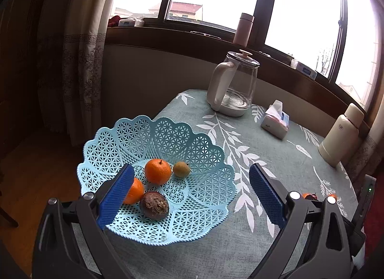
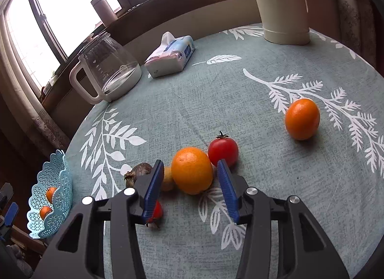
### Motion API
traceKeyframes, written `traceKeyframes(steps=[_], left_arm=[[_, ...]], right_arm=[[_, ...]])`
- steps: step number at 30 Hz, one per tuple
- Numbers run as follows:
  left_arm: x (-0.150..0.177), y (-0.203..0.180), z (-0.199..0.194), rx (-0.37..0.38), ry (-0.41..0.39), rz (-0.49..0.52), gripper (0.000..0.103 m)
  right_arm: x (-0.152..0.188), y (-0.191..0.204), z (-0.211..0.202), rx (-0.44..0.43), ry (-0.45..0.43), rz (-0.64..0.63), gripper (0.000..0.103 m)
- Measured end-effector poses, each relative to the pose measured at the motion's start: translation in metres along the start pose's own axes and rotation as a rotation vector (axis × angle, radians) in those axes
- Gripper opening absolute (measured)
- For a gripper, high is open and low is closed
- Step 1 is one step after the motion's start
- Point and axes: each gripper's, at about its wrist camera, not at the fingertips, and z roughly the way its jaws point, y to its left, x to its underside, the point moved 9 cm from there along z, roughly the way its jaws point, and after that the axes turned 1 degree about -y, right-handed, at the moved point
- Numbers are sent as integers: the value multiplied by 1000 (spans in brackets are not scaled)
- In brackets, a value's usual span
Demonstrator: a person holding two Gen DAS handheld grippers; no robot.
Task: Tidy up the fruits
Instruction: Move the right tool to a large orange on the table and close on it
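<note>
Orange (image 2: 192, 170) between spread right claw (image 2: 190, 191) pads: centre, then squeeze gently. Left claw (image 1: 190, 197) spread above basket (image 1: 211, 149).

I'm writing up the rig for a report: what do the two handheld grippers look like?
Both look alike. The left gripper and right gripper each have two flat fingers faced with blue, finely textured pads, carried on matte black linkage arms with triangular cutouts and round silver pivot bolts. No cables, markings or sleeves show.
</note>
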Motion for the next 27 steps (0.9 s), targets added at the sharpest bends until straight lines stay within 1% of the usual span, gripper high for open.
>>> traceKeyframes(steps=[4, 10, 11, 13, 15, 19, 27], left_arm=[[4, -8, 2, 12, 12, 18, 98], [7, -14, 0, 23, 13, 30, 98], [7, -15, 0, 25, 12, 32, 98], [7, -16, -2, 29, 10, 35, 98], [6, -17, -2, 30, 9, 37, 98], [9, -19, 0, 30, 16, 38, 98], [23, -44, 5, 55, 40, 99, 98]], right_arm=[[-1, 4, 3, 3, 3, -23, 47], [-5, 9, 7, 32, 4, -73, 47], [-5, 9, 7, 38, 6, -82, 46], [-4, 8, 6, 54, 13, -99, 40], [-2, 7, 4, 53, 20, -119, 39], [2, 3, -5, 46, 22, -145, 38], [4, -22, -37, 15, -4, -110, 38]])
